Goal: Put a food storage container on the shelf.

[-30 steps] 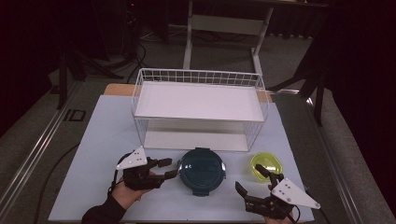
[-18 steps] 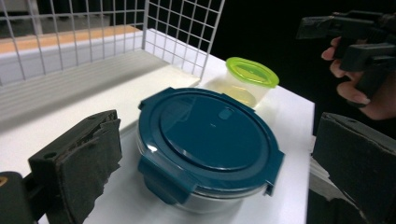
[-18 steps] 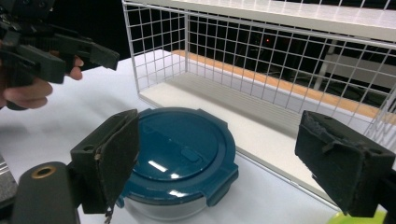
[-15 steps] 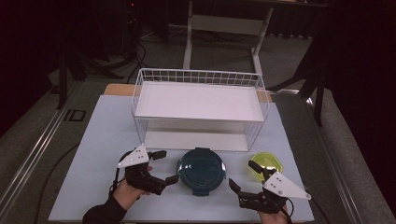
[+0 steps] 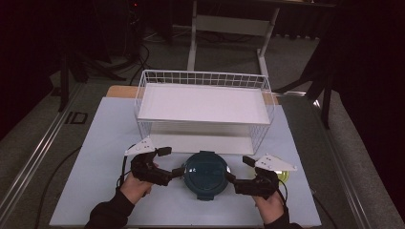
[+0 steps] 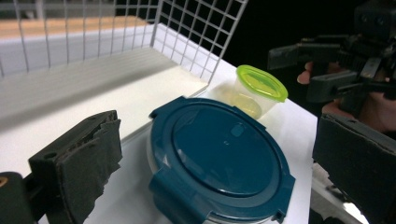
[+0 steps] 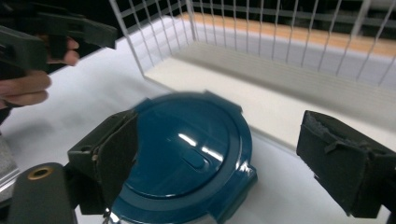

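Note:
A round container with a dark blue clip-on lid lies on the white table near its front edge. My left gripper stands at the container's left side. Its jaws have just been opening and now stand wide, with the lid between them untouched. My right gripper faces the container from the right, also open, its pads apart from the lid. A small clear tub with a yellow-green lid stands to the right, partly hidden behind the right gripper.
A white wire rack with a flat white shelf stands just behind the container, its mesh wall close to both grippers. The white table top ends a little in front of the hands.
The right gripper has slid left from beside the small tub to the container's right edge. The left gripper's jaws have spread wider while that hand stayed in place.

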The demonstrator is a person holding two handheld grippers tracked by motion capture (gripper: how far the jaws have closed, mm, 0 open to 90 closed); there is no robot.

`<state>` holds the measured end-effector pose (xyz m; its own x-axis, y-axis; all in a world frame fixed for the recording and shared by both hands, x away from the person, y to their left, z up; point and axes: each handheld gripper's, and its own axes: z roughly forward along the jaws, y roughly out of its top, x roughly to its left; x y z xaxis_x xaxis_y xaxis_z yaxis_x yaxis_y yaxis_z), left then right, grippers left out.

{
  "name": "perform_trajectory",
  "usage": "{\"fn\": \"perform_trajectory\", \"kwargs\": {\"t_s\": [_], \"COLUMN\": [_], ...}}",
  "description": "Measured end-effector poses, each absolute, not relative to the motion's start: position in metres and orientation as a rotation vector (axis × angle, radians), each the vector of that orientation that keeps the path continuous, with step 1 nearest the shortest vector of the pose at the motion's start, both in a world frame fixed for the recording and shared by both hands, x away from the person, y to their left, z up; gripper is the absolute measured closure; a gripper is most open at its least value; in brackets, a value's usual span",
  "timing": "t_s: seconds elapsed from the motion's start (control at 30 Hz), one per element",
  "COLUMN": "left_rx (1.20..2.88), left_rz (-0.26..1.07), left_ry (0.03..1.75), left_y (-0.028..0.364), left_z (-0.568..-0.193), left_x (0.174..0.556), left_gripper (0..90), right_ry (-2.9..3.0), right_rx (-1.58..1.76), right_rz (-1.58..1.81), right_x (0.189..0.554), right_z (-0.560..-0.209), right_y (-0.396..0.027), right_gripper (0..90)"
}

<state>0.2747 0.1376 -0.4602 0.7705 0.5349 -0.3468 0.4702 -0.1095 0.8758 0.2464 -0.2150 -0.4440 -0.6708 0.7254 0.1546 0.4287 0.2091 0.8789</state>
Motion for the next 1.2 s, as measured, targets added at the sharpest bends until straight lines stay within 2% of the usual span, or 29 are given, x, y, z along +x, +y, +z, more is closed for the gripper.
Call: {"fn": "perform_trajectory", "kwargs": {"t_s": [0.43,0.73,1.0,1.1,1.13,1.17,1.2], "left_rx": [1.815,1.794,1.755,1.753,1.758,1.745,1.732], "left_rz": [-0.076,-0.268,-0.352,-0.381,-0.396,-0.419,-0.446], "left_ry": [1.004,1.143,1.190,1.186,1.187,1.179,1.175], "left_y": [0.133,0.127,0.126,0.125,0.124,0.124,0.125], "left_z": [-0.493,-0.513,-0.521,-0.522,-0.523,-0.524,-0.523], "left_x": [0.290,0.294,0.296,0.296,0.296,0.297,0.297], "left_gripper": [3.5,7.8,20.8,29.9,29.9,38.1,41.8], "right_ry": [2.323,2.360,2.401,2.431,2.445,2.451,2.456], "right_rx": [1.380,1.655,1.879,1.918,1.923,1.933,1.931], "right_rz": [1.477,1.573,1.579,1.593,1.595,1.587,1.583], "right_x": [0.269,0.282,0.291,0.291,0.292,0.291,0.292], "right_z": [-0.470,-0.490,-0.508,-0.511,-0.513,-0.514,-0.514], "right_y": [-0.216,-0.217,-0.222,-0.222,-0.221,-0.221,-0.221], "right_gripper": [11.1,15.8,24.1,28.5,30.9,32.5,32.8]}}
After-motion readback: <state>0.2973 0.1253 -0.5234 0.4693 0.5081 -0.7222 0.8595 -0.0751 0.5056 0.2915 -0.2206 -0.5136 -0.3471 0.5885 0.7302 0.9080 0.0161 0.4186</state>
